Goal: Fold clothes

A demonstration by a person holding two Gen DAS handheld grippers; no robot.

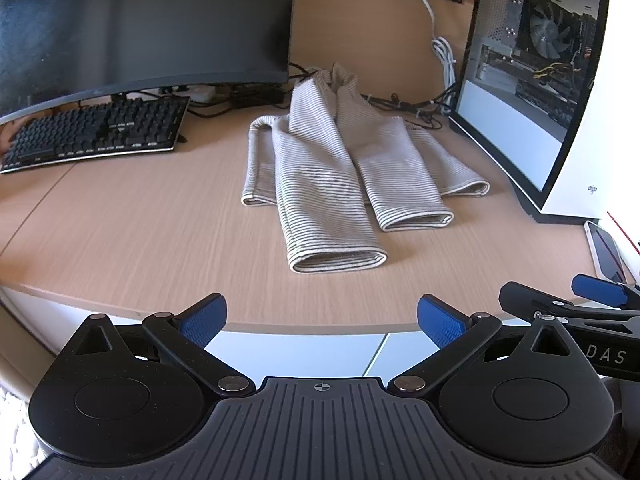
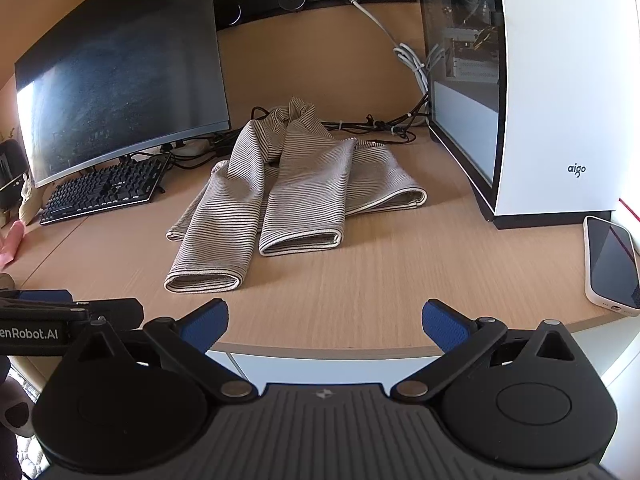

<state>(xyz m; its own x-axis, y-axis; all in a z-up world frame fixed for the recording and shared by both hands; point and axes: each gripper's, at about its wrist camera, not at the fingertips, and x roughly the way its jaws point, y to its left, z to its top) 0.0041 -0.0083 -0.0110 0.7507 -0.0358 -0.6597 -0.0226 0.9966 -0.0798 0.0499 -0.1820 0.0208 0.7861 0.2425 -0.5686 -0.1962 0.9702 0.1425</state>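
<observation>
While our left claw (image 1: 322, 320) and right claw (image 2: 325, 324) hang spread and empty at the surface (image 2: 360, 300) edge, the striped garment (image 2: 280, 184) lies rumpled toward 12 o'clock, keyboard (image 2: 108, 192) at 10, computer case (image 2: 560, 100) at 2.

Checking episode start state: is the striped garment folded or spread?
Partly folded, not neat: the striped garment lies in overlapping layers on the desk, two tube-like ends toward the camera. Neither pair of tongs touches it.

Striped garment (image 1: 340, 176) lies on the desk (image 1: 140, 236) beyond the left gripper's (image 1: 322, 316) spread jaws.
</observation>
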